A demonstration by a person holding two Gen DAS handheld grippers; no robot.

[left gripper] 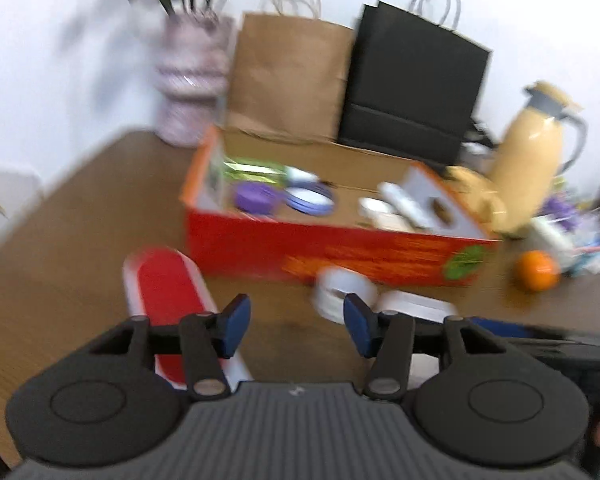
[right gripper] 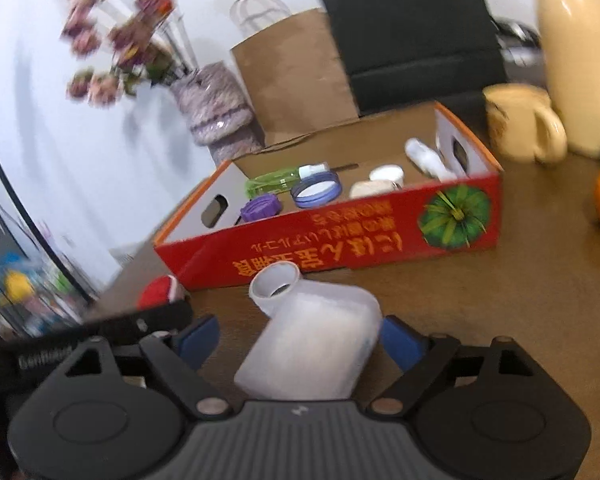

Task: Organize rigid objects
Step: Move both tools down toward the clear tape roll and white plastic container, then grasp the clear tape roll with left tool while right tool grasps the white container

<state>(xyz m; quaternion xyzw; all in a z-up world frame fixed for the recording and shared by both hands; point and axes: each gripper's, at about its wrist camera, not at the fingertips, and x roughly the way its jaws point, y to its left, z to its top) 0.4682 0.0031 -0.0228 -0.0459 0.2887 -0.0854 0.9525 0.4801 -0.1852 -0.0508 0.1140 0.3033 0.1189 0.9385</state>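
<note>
- Your right gripper, at the bottom of the right wrist view, has its jaws spread wide. A translucent white plastic bottle lies on its side between them, open neck pointing toward the box. The left pad stands clear of the bottle; whether the right pad touches it cannot be told.
- Your left gripper, at the bottom of the left wrist view, has its jaws parted with nothing between them.
- Just beyond the left gripper's left finger, a red and white oblong case lies on the brown wooden table.
- At frame centre, the red cardboard box stands open, holding a purple cap, a blue-rimmed lid and a green bottle.
- At the right edge sits an orange.
- At the upper frame, a brown paper bag and a black paper bag stand behind the box.
</note>
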